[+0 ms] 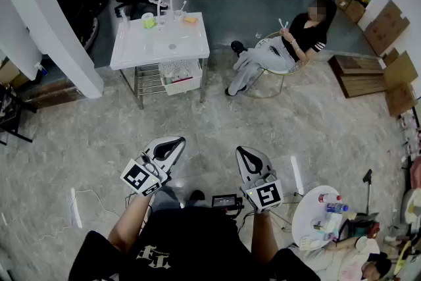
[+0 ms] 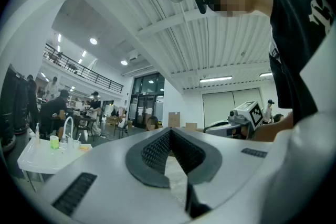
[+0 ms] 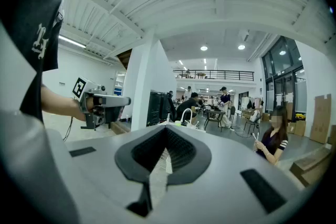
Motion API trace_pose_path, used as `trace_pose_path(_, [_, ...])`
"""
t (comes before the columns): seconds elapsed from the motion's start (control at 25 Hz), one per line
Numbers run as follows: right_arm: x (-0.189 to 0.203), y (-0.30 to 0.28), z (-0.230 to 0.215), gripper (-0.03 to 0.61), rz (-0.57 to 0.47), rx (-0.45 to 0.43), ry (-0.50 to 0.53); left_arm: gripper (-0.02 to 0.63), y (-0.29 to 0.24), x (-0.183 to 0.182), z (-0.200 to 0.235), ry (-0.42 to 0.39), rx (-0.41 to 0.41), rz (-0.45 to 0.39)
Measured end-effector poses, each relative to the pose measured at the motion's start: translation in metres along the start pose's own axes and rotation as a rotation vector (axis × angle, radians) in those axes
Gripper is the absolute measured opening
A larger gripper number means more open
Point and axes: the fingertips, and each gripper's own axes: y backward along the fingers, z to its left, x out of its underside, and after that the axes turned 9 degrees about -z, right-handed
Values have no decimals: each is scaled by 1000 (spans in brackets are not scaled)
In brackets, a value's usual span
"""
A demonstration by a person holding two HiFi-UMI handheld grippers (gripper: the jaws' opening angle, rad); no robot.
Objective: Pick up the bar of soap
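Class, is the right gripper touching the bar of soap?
Apart. The head view shows the right gripper near the person's body, with floor between it and the bar of soap on the sink table.

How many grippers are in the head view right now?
2. The left gripper is low, left of centre; the right gripper is beside it, right of centre. Both are shut and empty.
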Motion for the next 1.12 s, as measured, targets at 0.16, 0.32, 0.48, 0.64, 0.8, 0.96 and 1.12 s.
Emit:
trace_pose_path(0.16, [-8,2,-19,8,20,26,7,8,2,2,-5,4,1,8])
trace_pose_path(0.32, [-6,5,-26,8,16,52,-5,8,0,4,-6,6,1,12])
trace_pose_path(0.48, [-3,1,-23,8,-2,26,-19,8,-3,4,-2,7,2,16])
trace_pose_path(0.64, [5,-13,-27,8,11,18,-30,8,-7,5,11,14,13,16])
trace_pose_path(0.8, [11,-41,-36,8,9,18,-21,8,-13,12,38,32,27,23])
trace_pose_path(0.96, [4,-72,-53,8,13,38,7,8,-31,23,79,48,24,16])
trace_pose_path(1.12, [-7,-113,-83,9,19,60,42,8,-67,23,127,55,54,-16])
